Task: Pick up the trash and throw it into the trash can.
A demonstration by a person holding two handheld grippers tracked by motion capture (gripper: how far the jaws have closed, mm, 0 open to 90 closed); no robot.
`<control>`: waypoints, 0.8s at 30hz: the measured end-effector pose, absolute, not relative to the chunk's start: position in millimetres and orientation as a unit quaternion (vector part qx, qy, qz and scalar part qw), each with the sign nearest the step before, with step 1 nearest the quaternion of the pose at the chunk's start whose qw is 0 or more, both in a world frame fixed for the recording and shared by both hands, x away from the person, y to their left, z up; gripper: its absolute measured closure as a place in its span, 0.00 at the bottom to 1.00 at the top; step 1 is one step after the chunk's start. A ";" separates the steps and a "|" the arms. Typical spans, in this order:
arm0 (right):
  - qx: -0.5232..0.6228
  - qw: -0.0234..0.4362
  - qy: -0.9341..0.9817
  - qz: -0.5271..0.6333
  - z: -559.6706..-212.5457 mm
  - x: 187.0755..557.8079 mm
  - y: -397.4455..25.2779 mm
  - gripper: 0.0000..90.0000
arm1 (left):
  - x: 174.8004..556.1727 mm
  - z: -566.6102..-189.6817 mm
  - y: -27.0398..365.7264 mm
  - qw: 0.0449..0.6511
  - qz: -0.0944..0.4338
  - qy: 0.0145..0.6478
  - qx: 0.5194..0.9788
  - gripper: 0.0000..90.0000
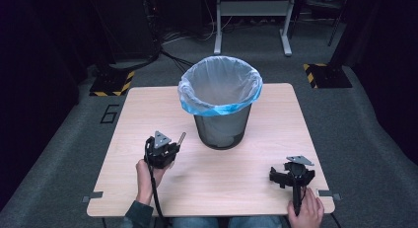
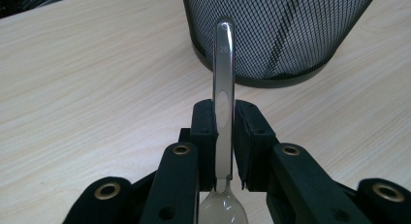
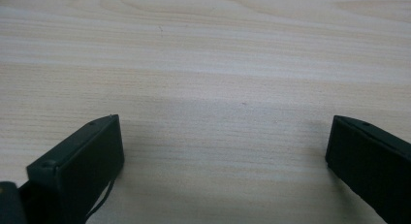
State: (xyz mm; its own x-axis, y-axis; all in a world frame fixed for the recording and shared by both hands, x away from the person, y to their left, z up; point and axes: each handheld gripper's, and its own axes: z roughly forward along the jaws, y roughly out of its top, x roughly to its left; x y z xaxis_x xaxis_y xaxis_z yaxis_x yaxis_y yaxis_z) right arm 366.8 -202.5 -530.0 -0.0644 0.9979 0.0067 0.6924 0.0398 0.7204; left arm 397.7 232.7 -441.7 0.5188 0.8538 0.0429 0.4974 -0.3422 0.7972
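A black mesh waste bin (image 1: 220, 120) lined with a clear and blue bag stands upright at the middle of the wooden table (image 1: 148, 104). My left gripper (image 1: 170, 148) is shut on a metal spoon (image 2: 224, 83), whose handle points toward the bin's base (image 2: 271, 35) and whose bowl lies back between the jaws. The handle tip (image 1: 181, 137) sits just left of the bin. My right gripper (image 1: 291, 174) rests low over the table's front right with its jaws wide apart and only bare wood (image 3: 223, 132) between them.
Metal frame legs (image 1: 251, 20) stand on the grey floor beyond the table. Yellow-and-black striped blocks (image 1: 112, 84) lie on the floor at the far left and far right (image 1: 325, 75). Cables run across the floor behind the bin.
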 end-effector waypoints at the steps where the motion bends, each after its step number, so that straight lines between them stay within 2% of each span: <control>1: 0.631 0.265 0.670 0.287 -530.0 366.7 -202.3 0.00 | 398.0 -440.3 233.0 0.380 0.236 0.430 0.784 0.88; 24: 0.630 0.266 0.671 0.288 -530.1 366.8 -202.6 0.00 | 410.2 -406.9 237.6 0.394 0.251 0.422 0.777 0.88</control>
State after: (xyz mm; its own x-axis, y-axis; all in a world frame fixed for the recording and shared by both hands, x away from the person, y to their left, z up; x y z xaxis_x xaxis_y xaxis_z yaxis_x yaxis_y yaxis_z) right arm 366.8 -202.6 -530.1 -0.0648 0.9979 0.0062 0.6924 0.0405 0.7204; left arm 410.2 237.6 -406.9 0.5188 0.8529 0.0574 0.4583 -0.3342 0.8236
